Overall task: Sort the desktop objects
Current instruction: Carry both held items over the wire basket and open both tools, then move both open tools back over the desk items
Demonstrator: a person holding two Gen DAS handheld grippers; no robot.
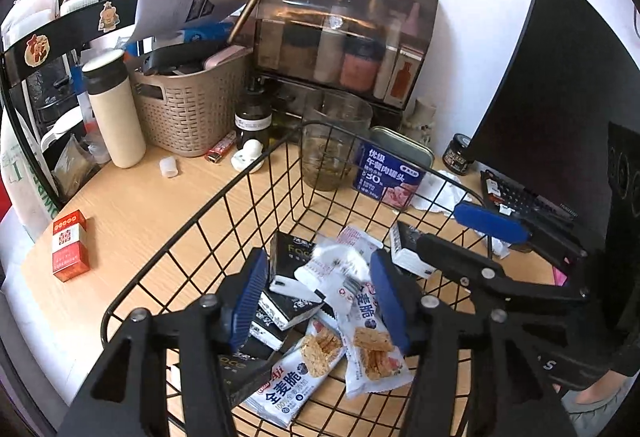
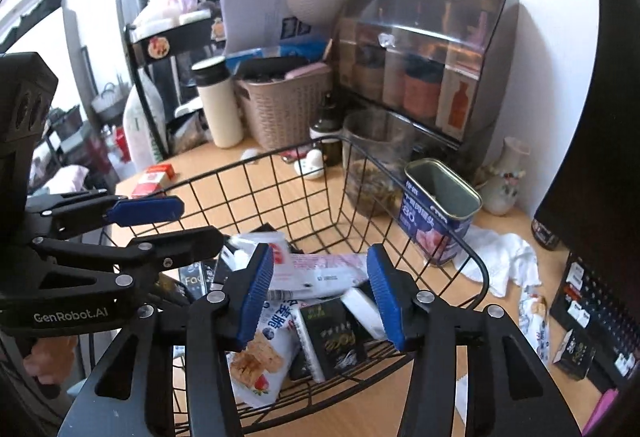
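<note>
A black wire basket stands on the wooden desk and holds several snack packets and small black-and-white boxes. My left gripper hovers open and empty over the basket's contents. My right gripper is also open and empty above the basket. The right gripper also shows in the left wrist view at the basket's right rim, and the left gripper shows in the right wrist view at its left rim.
A red box lies on the desk left of the basket. Behind it stand a blue meat tin, a clear jar, a thermos, a woven basket and a cosmetics cabinet. A keyboard and white tissue lie right.
</note>
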